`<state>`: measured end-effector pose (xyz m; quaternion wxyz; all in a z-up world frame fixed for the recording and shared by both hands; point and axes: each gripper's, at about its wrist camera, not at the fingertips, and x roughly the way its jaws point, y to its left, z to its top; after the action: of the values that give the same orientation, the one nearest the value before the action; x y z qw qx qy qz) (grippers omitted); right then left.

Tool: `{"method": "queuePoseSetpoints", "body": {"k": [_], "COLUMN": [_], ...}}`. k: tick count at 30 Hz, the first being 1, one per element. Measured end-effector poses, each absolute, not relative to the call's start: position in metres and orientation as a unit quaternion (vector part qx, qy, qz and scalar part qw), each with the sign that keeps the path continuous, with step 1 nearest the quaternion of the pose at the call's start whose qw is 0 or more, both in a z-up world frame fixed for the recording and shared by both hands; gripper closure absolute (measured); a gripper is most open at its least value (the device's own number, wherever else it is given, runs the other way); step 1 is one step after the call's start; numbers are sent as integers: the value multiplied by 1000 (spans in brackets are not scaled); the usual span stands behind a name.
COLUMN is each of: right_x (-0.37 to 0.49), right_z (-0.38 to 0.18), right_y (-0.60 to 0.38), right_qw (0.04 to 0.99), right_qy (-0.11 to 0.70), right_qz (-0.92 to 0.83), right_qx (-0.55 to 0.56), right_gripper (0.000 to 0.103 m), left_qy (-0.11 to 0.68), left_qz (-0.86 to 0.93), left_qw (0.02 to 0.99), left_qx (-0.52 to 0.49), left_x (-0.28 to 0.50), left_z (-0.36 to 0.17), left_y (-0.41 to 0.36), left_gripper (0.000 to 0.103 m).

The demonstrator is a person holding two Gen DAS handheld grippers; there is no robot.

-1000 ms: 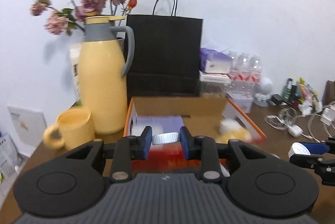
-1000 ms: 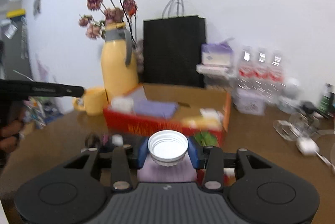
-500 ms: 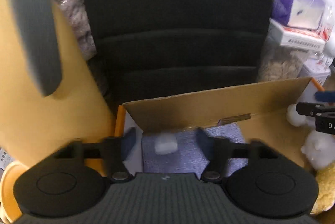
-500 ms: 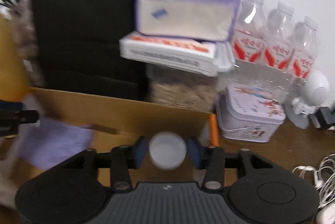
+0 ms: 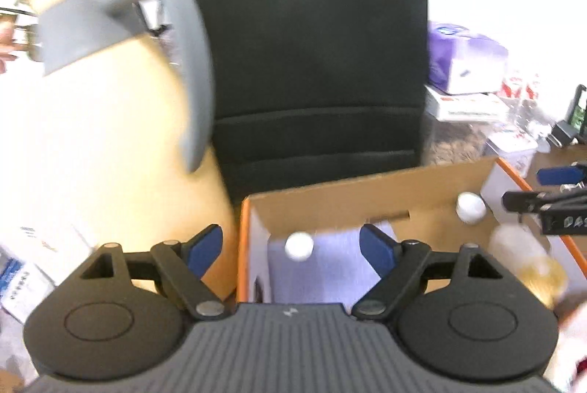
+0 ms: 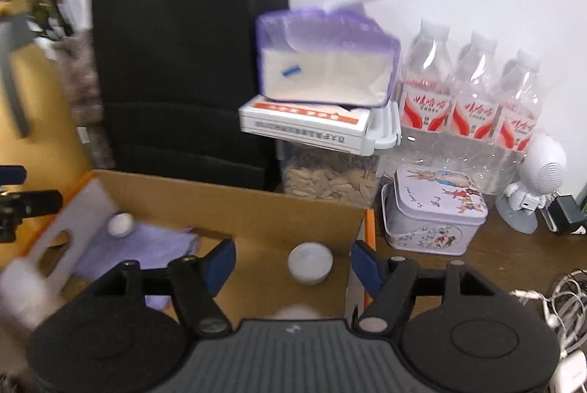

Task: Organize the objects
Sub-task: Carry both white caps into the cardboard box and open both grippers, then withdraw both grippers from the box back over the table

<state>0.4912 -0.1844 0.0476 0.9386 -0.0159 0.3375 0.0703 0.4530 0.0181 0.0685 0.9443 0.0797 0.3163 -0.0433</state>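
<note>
Two white bottle caps in or over the open cardboard box [image 5: 330, 206]: one cap [image 5: 299, 246] above the purple cloth [image 5: 323, 268] near the box's left end, seen between the spread blue pads of the left hand-held gripper [image 5: 291, 248] and touching neither; the other cap [image 6: 310, 262] toward the right end, between the pads of the right hand-held gripper [image 6: 290, 262], likewise free of both. Cannot tell whether either cap is resting or in mid-air. Both hand-held grippers wide open, gripping nothing, held over the box's near side and aimed at its back wall, the right one visible at the right edge of the left view. Just left of the box, a yellow thermos jug [image 5: 110, 150] with grey handle; behind the box, a black paper bag [image 5: 315, 55]. To the right on the brown counter [image 6: 513, 257], a printed tin [image 6: 433, 213], three water bottles [image 6: 473, 92], and a tissue pack [image 6: 326, 70] stacked on a flat carton.
</note>
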Motion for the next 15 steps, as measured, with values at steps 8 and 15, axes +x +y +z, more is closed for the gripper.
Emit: {"method": "queuePoseSetpoints", "body": {"k": [8, 15], "right_x": [321, 181], "right_z": [70, 55], "right_y": [-197, -193], "right_qw": [956, 962], "right_qy": [261, 234], "right_qz": [136, 143], "right_qx": [-14, 5], "right_gripper": [18, 16], "left_qy": [278, 326], "left_qz": [-123, -142], "left_qw": [953, 934], "left_qx": [-14, -44], "left_x": [272, 156], "left_z": [77, 31], "left_y": [42, 49], "left_gripper": [4, 1]}}
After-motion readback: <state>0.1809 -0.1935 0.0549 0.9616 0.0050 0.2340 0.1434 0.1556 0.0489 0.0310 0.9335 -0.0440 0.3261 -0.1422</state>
